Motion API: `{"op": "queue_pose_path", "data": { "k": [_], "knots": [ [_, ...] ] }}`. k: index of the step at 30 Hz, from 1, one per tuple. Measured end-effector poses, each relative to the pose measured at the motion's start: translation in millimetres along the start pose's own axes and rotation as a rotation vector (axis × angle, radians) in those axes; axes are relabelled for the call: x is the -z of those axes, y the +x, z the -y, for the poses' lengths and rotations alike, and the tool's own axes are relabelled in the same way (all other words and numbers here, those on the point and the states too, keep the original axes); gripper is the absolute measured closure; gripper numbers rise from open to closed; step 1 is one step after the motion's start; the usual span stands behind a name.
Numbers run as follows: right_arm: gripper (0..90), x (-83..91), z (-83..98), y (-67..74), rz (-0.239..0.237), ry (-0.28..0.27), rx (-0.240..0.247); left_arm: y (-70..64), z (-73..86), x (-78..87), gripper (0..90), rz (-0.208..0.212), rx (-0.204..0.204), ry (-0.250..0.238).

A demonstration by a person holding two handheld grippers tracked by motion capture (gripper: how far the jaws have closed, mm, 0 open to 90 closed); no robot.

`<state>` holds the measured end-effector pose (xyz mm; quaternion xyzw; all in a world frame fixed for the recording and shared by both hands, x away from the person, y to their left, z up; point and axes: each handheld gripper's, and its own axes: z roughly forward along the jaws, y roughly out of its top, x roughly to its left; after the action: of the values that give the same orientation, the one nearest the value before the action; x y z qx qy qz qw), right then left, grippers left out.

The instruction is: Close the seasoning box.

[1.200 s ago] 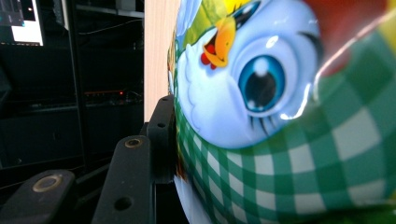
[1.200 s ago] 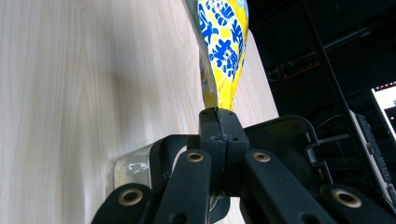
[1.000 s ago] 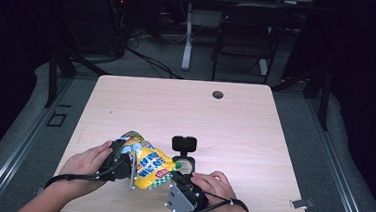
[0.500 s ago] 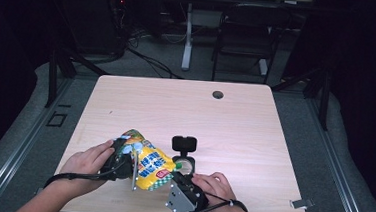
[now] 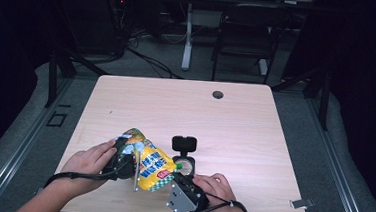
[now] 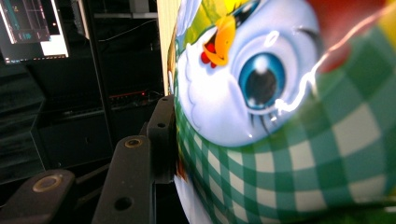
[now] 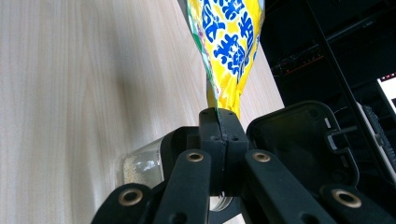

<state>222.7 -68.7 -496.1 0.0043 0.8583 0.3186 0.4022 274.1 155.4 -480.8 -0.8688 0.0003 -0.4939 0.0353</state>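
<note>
A glossy yellow snack bag (image 5: 151, 166) with blue lettering, a green-and-white checked band and a cartoon bird printed on it sits near the front edge of the pale wooden table (image 5: 235, 119), at about 7 o'clock from the table's middle. Both hands hold it off the surface between them.

The left tool (image 5: 125, 156) comes in from 9 o'clock of the bag. Its jaws stand part-way open around the puffed body of the bag; in the left gripper view the near black jaw lies flat against the checked side, with the bird's face (image 6: 247, 79) just above. The far jaw is hidden behind the bag, so the grip reads as a hold across the bag's width.

The right tool (image 5: 182, 191) sits at 4 o'clock of the bag, its grey plate facing up. In the right gripper view its two jaws are pressed tight together and pinch the thin sealed edge of the bag (image 7: 229, 51), which rises straight out of the closed tips.

Just behind the bag's right end, at 2 o'clock from it, stands a small clear glass jar (image 5: 184, 163) with a black hinged lid (image 5: 184, 144) flipped up and open. The right gripper view shows pale grains in the jar (image 7: 140, 165), touching the table beside the jaws.

A small dark round grommet (image 5: 218, 94) lies at 12 o'clock, near the table's far edge.
</note>
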Motion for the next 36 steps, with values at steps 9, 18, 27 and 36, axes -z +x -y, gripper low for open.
{"op": "queue_pose_path", "data": {
  "k": [9, 18, 27, 36],
  "knots": [
    [90.0, 0.0, 1.6, 1.4, -0.003, 0.01, -0.004, 0.2, -1.8, 0.5, 58.4, -0.01, -0.029, 0.005],
    [90.0, -1.9, 4.0, 3.2, -0.005, -0.001, -0.019, 0.6, -3.3, 1.7, 58.5, -0.019, -0.046, 0.013],
    [90.0, -2.8, 4.3, 5.2, -0.006, 0.004, -0.019, 2.4, -4.3, 4.0, 60.2, -0.024, -0.059, 0.016],
    [90.0, -3.9, 5.6, 6.8, -0.006, 0.008, -0.026, 2.1, -6.7, 4.5, 60.5, -0.029, -0.085, 0.029]
  ]
}}
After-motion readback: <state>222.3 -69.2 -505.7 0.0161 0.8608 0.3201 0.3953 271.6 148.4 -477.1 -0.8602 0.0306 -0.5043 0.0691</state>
